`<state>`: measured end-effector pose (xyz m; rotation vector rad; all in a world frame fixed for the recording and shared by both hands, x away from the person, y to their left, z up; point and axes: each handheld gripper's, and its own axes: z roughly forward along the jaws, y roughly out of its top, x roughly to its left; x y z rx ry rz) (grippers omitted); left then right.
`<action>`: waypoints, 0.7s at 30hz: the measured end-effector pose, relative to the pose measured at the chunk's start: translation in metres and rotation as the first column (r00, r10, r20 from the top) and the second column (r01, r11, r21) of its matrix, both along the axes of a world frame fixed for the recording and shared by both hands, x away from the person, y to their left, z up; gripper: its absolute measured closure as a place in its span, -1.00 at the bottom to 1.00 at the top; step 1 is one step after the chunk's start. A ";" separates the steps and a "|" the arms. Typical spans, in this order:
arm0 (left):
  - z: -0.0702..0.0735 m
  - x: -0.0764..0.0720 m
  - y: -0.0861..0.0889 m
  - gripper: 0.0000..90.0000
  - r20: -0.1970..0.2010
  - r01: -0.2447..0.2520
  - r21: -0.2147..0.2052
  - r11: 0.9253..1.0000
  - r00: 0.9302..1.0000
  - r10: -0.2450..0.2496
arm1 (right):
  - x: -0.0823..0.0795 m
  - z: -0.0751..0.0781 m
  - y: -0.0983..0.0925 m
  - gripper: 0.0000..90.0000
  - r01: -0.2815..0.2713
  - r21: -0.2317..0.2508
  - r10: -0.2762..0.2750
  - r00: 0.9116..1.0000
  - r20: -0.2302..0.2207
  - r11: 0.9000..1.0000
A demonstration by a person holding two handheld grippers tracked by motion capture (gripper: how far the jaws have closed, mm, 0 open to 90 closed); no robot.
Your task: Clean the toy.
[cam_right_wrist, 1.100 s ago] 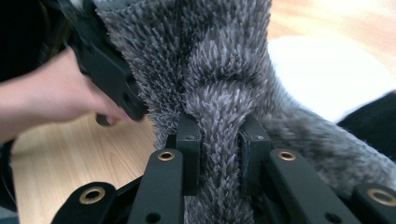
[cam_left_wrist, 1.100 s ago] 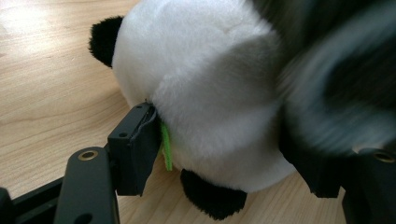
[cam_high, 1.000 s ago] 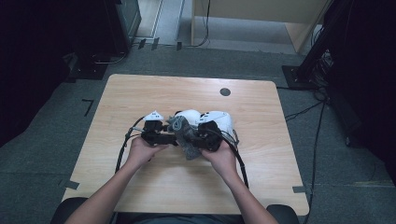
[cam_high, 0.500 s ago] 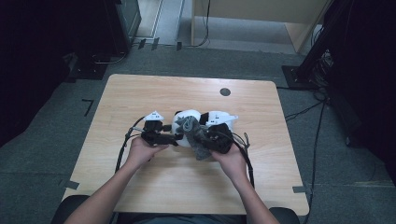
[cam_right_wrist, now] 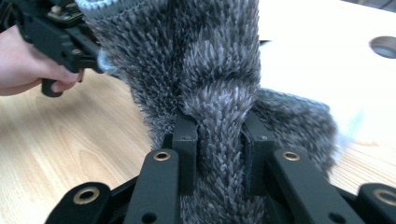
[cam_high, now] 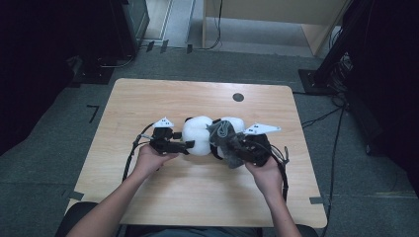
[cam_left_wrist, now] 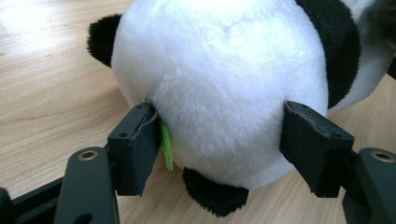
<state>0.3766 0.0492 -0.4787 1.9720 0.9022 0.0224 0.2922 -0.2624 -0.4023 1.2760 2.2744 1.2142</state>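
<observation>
Grey sock [cam_right_wrist: 219, 116], pinched by the right gripper [cam_right_wrist: 219, 154], has pulled sideways off the panda [cam_left_wrist: 219, 88] that the left gripper [cam_left_wrist: 224, 149] clamps.

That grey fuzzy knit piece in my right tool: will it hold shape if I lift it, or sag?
Likely it sags: the grey knit piece bunches into a narrow fold where the right tool pinches it. It looks light and soft, so a pull may tug the panda plush, which the left tool steadies.
</observation>
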 end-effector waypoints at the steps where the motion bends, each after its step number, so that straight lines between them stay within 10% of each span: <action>1: 0.000 0.000 0.000 -0.33 0.000 0.000 0.000 1.000 1.000 0.000 | -0.001 0.000 -0.004 0.61 0.010 0.004 -0.010 1.000 0.001 1.000; 14: 0.000 0.001 0.000 -0.32 -0.003 0.000 0.004 1.000 1.000 0.000 | -0.002 0.003 -0.041 0.70 0.121 0.027 -0.120 0.993 -0.016 0.992; 21: 0.001 0.001 -0.001 -0.32 -0.006 -0.006 0.004 1.000 1.000 0.006 | -0.006 0.028 -0.012 0.70 0.033 0.053 -0.036 0.998 0.054 0.998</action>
